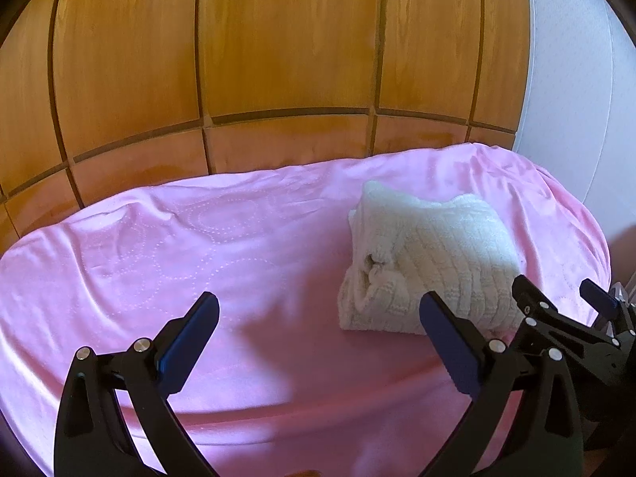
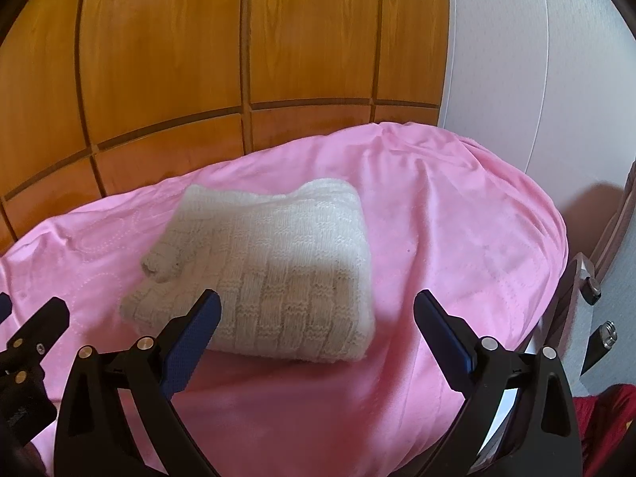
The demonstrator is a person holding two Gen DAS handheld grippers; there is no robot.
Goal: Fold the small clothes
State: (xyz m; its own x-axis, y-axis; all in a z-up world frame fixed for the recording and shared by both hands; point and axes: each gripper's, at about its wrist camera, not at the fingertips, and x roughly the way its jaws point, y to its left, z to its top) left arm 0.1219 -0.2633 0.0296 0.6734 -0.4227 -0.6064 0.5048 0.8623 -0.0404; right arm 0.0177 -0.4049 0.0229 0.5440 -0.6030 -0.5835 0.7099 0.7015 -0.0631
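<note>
We hold our left gripper [image 1: 318,314] and right gripper [image 2: 318,310] side by side, jaws spread wide, gripping nothing.

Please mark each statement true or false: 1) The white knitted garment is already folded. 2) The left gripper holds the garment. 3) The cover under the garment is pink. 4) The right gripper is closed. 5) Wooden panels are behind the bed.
1) True: the white knitted garment lies as a folded bundle.
2) False: the left gripper is open and holds nothing.
3) True: the garment lies on a pink cover.
4) False: the right gripper is open, its fingers wide apart.
5) True: wooden panels stand behind the cover.
</note>
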